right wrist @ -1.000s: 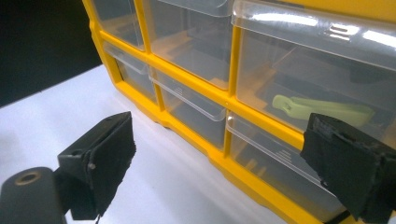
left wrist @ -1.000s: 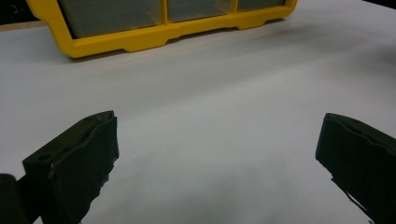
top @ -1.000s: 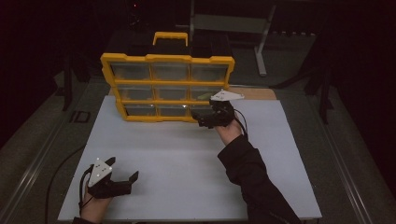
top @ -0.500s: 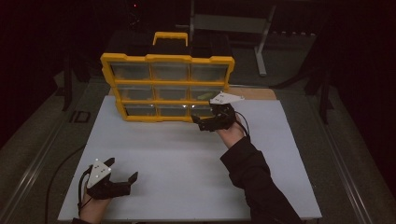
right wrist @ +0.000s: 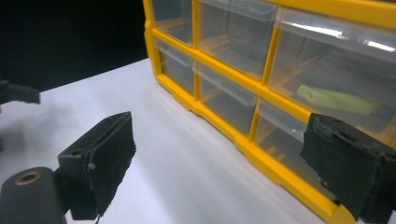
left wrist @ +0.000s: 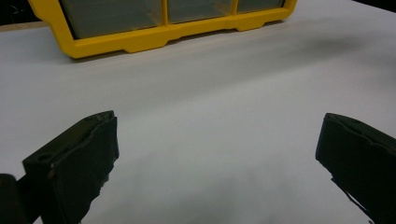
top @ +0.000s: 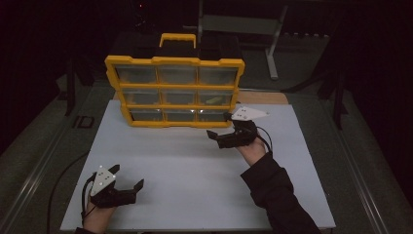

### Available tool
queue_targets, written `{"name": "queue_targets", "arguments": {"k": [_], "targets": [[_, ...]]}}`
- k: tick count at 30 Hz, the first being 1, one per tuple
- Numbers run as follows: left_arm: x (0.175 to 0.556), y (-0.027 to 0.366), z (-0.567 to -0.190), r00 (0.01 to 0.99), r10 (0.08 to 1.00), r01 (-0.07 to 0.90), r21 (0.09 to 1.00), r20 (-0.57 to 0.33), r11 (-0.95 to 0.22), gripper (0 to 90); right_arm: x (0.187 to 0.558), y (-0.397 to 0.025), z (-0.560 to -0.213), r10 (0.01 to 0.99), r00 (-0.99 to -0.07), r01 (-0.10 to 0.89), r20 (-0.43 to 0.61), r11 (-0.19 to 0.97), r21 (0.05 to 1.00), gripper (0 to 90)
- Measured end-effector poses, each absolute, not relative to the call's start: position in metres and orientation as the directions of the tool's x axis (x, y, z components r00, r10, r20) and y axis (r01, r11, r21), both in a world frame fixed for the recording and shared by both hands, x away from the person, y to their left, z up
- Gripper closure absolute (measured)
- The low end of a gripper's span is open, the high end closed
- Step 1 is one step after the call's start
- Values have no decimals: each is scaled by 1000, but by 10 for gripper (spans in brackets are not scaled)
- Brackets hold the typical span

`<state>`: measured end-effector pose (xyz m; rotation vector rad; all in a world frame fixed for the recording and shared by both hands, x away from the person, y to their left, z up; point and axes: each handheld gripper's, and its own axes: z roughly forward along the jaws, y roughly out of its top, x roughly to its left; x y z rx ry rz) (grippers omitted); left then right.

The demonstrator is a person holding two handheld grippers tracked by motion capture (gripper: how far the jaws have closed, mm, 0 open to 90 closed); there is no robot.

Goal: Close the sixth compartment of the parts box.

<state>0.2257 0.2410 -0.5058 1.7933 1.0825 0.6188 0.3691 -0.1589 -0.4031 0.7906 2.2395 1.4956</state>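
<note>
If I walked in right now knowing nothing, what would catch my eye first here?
Probably the bright yellow drawer cabinet standing upright at the far side of the white table, with nine clear drawers in three rows. One drawer at its right holds a lime-green object. Next, the two black grippers: the right gripper open, close to the cabinet's lower right corner, and the left gripper open near the table's front left.

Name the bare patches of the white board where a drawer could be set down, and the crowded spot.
Free: the white board between the left gripper and the right gripper, and its left edge below the yellow organizer. Crowded: the organizer's lower right corner, where the right gripper hovers.
</note>
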Motion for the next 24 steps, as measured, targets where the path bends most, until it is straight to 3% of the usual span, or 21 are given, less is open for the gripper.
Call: {"name": "queue_targets", "arguments": {"k": [24], "targets": [[226,240,-506,490,871,409,891,-31,-198,1,317,-210,-442,550,-834,231,28,304,924,94]]}}
